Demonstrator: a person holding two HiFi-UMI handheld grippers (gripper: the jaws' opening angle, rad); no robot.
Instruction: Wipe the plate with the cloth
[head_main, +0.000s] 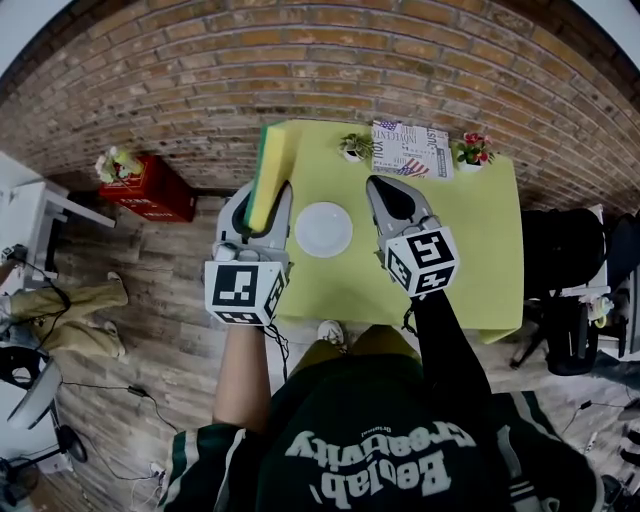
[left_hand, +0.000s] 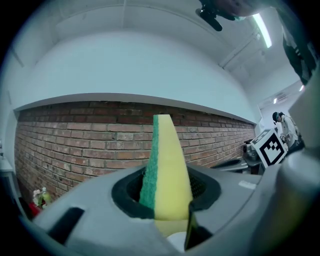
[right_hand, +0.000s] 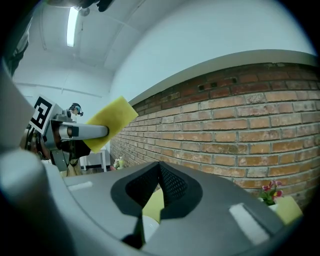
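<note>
Left claw (head_main: 266, 200) pinches a yellow-and-green sponge (head_main: 267, 160), the wiping cloth here, raised just left of the white plate (head_main: 323, 229). Right claw (head_main: 377, 186) is closed with nothing between its jaws. The plate lies loose on the yellow desk (head_main: 480, 250). With nothing steadying it, wiping pressure could slide it toward the edge. Two flowerpots (head_main: 353, 147) and a printed card (head_main: 410, 150) at the far edge stand clear of the path.

The left gripper (left_hand: 166, 202) hides the base of the sponge (left_hand: 167, 160).
</note>
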